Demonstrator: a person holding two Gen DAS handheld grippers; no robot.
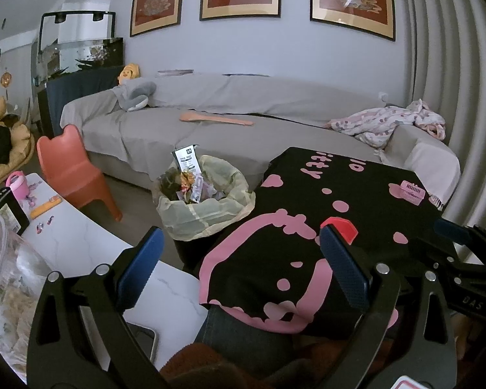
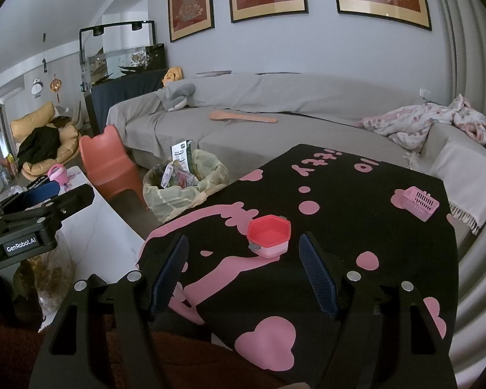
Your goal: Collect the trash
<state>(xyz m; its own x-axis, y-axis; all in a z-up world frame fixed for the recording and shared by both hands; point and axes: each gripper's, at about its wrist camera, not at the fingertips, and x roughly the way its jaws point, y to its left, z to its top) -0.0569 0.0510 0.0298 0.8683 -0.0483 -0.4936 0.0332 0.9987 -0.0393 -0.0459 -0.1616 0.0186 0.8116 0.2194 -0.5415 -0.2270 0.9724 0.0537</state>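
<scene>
A trash bin (image 1: 207,207) lined with a pale yellow bag stands on the floor between the sofa and the table, packed with wrappers. A white labelled packet (image 1: 188,159) sticks up out of it. On the black cloth with pink print (image 2: 340,194) sits a small red-and-pink cup (image 2: 269,235), just ahead of my right gripper (image 2: 243,269) and between its finger lines. The jaws are wide open, touching nothing. A pink toy basket (image 2: 419,202) lies at the cloth's far right. My left gripper (image 1: 239,256) hangs open over the cloth's near left edge, empty.
A white marble table (image 1: 90,243) with a pink toy, small bits and a dark phone (image 1: 142,340) lies to the left. An orange child's chair (image 1: 74,168) stands by the bin. Behind is a grey sofa (image 1: 243,136) with a wooden paddle, a plush toy and a crumpled blanket.
</scene>
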